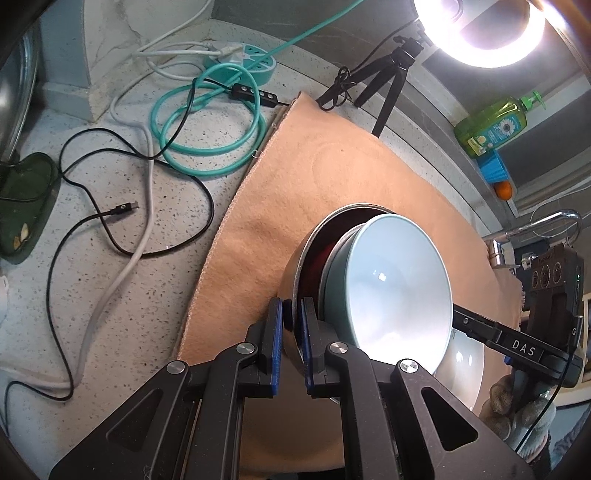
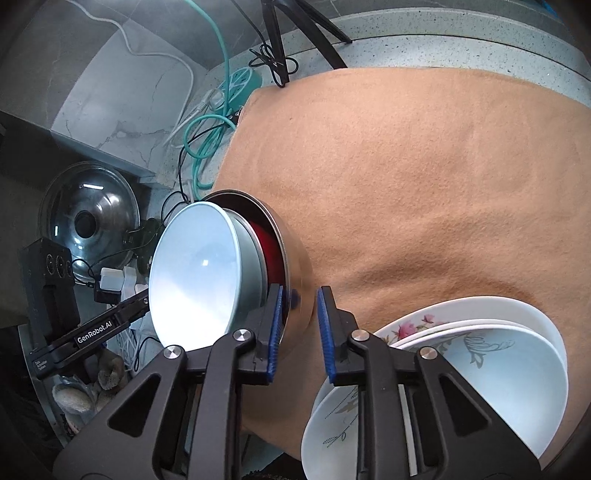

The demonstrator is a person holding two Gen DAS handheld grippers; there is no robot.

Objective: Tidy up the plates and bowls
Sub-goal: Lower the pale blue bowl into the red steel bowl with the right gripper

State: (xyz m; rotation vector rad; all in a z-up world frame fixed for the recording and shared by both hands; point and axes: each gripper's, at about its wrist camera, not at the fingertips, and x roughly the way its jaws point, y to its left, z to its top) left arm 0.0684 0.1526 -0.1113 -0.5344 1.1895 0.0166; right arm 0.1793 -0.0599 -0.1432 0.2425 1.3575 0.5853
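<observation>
Close in, the left gripper (image 1: 292, 334) has its blue-padded fingers drawn narrow on the rim of a steel bowl (image 1: 295, 273), one pad outside the wall and one inside. From the opposite side the right gripper (image 2: 298, 328) straddles the same steel bowl (image 2: 295, 258): its left pad sits inside the rim, while its right pad stands a little off the outer wall, so whether it truly grips cannot be told. The bowl is tipped up on edge over the tan cloth (image 1: 295, 177), its mouth turned sideways.

Nested in the steel bowl is a dark red bowl (image 2: 271, 240), only a sliver of it showing, and inside that a pale blue bowl (image 1: 402, 284) with a teal outer wall and a glossy, bare interior catching the light.

Just beside the right gripper lies a stack of plates (image 2: 480, 354) on the cloth's near edge: a white one with a pink flower, others with grey leaf drawings, overlapping unevenly.

Farther off, the speckled counter (image 1: 110, 221) carries loose cables, a coiled teal cord (image 1: 207, 125) and a round teal power strip (image 1: 251, 62). A glass pot lid (image 2: 92, 218) leans at the counter's end. At the back stand a ring light (image 1: 480, 29) on a small tripod and a green soap bottle (image 1: 491, 125).
</observation>
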